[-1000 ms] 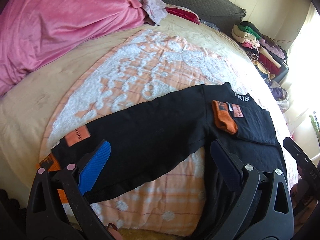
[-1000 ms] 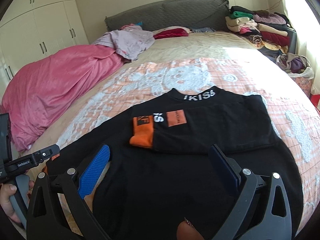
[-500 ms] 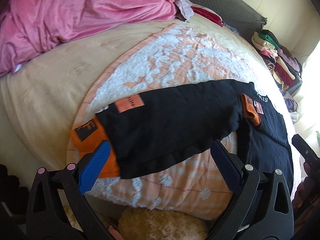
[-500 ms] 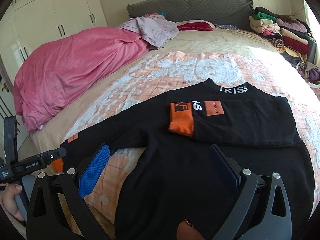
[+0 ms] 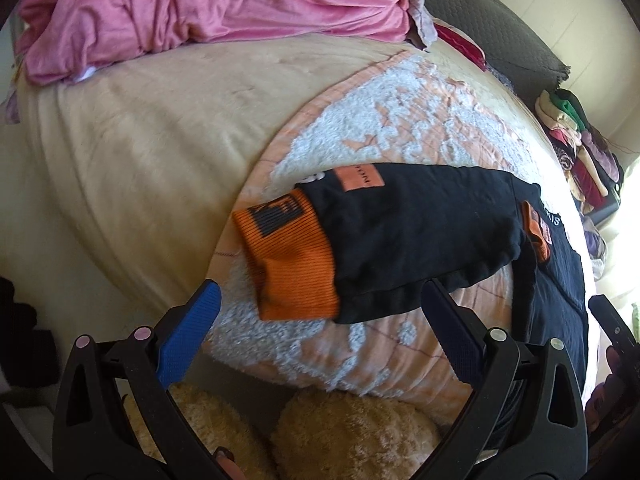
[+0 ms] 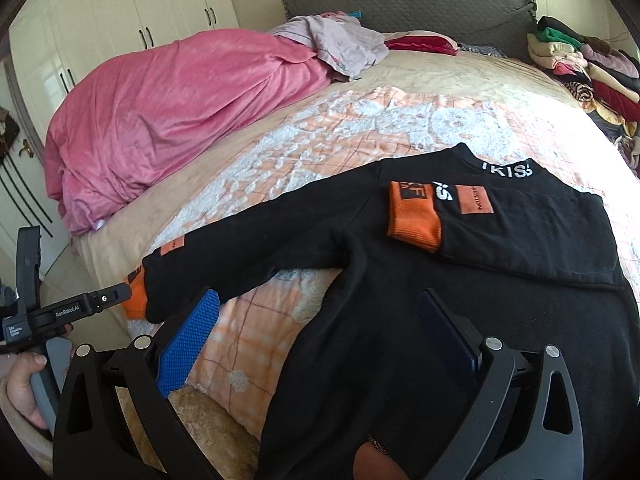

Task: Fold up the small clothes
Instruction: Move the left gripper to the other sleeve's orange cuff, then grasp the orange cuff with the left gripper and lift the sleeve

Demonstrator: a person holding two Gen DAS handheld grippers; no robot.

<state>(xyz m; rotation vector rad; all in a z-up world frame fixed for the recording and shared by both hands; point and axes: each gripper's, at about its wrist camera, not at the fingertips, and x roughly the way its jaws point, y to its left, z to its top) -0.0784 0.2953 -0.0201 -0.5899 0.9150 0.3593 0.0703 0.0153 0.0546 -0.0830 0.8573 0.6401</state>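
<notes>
Sunlit from the right, a wide bed with a beige cover carries an orange-and-white tufted blanket, and on that blanket lies a black long-sleeved sweatshirt with orange ribbed cuffs. One sleeve is folded across the chest, its orange cuff resting just below the white-lettered collar. The other sleeve stretches out flat toward the bed's edge, its cuff near the blanket's border. A crumpled pink quilt sits along the far side of the bed, a stack of folded clothes at the head end beside the grey padded headboard, and white wardrobe doors stand behind.

The left claw hangs above the outstretched sleeve's cuff end, its blue-padded fingers spread wide and gripping nothing. The right claw is likewise spread wide over the sweatshirt's body, empty. A hand grips the left tool's handle.
</notes>
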